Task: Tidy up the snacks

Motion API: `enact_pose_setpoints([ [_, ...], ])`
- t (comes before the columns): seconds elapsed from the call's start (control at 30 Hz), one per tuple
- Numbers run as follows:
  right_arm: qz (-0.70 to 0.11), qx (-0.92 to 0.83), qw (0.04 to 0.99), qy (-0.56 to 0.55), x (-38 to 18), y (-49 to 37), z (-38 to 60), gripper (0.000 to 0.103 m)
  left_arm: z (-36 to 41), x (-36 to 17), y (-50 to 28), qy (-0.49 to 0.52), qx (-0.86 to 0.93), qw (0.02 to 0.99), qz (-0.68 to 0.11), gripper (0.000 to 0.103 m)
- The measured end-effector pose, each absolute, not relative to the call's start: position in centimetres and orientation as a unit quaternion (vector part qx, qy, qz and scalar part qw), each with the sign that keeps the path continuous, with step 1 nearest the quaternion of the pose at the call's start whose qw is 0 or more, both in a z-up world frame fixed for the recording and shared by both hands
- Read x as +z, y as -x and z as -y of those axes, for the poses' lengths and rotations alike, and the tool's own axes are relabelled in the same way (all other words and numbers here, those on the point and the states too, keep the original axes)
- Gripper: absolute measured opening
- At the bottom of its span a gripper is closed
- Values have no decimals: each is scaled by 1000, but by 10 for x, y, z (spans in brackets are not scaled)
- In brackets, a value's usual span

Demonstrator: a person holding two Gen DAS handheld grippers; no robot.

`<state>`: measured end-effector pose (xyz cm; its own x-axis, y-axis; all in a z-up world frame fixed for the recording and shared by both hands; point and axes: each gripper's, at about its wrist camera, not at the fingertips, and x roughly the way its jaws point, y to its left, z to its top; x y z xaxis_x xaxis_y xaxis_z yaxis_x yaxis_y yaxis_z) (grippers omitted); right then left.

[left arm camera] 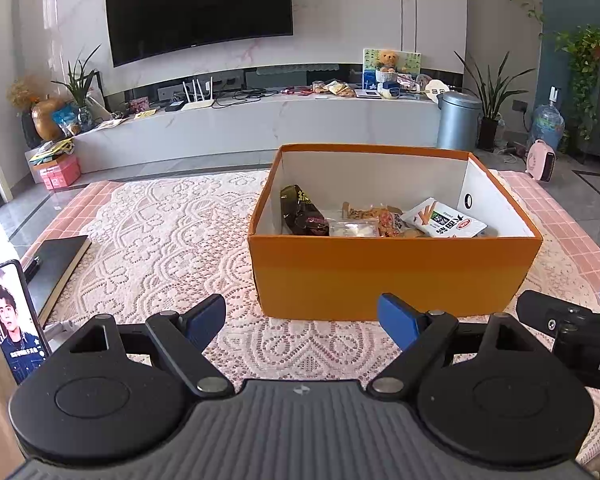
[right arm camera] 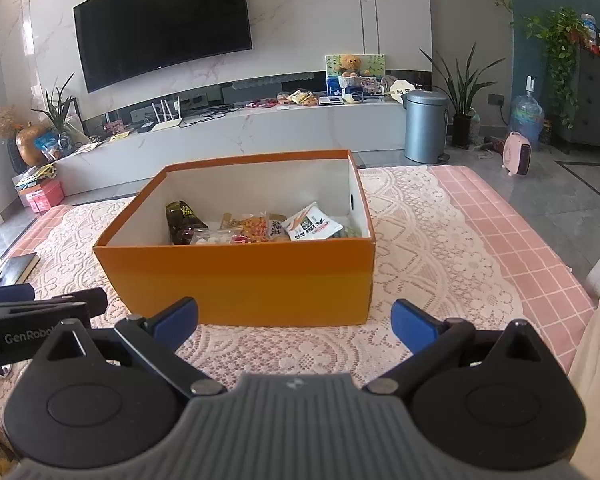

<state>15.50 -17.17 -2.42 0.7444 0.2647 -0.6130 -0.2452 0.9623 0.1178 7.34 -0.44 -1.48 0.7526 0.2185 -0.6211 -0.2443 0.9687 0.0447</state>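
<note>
Both tongs, left tongs (left arm camera: 302,317) and right tongs (right arm camera: 295,321), spread apart, empty; one orange box (right arm camera: 236,276), several snack packets (right arm camera: 313,224).

Showing bright orange outside and plain white inside on the box (left arm camera: 396,276) straight ahead of both grippers, with a black-and-gold packet (left arm camera: 302,212), a clear bag of white pieces (left arm camera: 354,229), an orange-printed pack (right arm camera: 252,228) and a white pack with green, red and black print (left arm camera: 444,220) lying within. Spreading under the blue pads (right arm camera: 176,322) and black arms of the right gripper (right arm camera: 296,320), cream lace in scalloped floral patterning over a pink grid-checked tablecloth (right arm camera: 500,240). Lying to the left of the left gripper (left arm camera: 300,318), a black notebook (left arm camera: 56,264).
</note>
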Motion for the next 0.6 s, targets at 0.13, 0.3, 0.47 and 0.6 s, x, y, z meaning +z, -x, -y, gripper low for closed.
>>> enact_pose_setpoints([
  [0.13, -322, 139, 937, -6, -21, -151, 171, 100, 5, -14, -73, 21, 124, 935, -331, 100],
  [0.3, -318, 143, 937, -1, -21, -149, 170, 100, 5, -14, -75, 19, 117, 935, -333, 100],
  [0.47, -316, 145, 938, 4, -21, -148, 168, 100, 7, -15, -74, 16, 116, 935, -334, 100],
  [0.6, -314, 146, 938, 5, -20, -147, 168, 100, 6, -15, -74, 19, 119, 935, -332, 100],
])
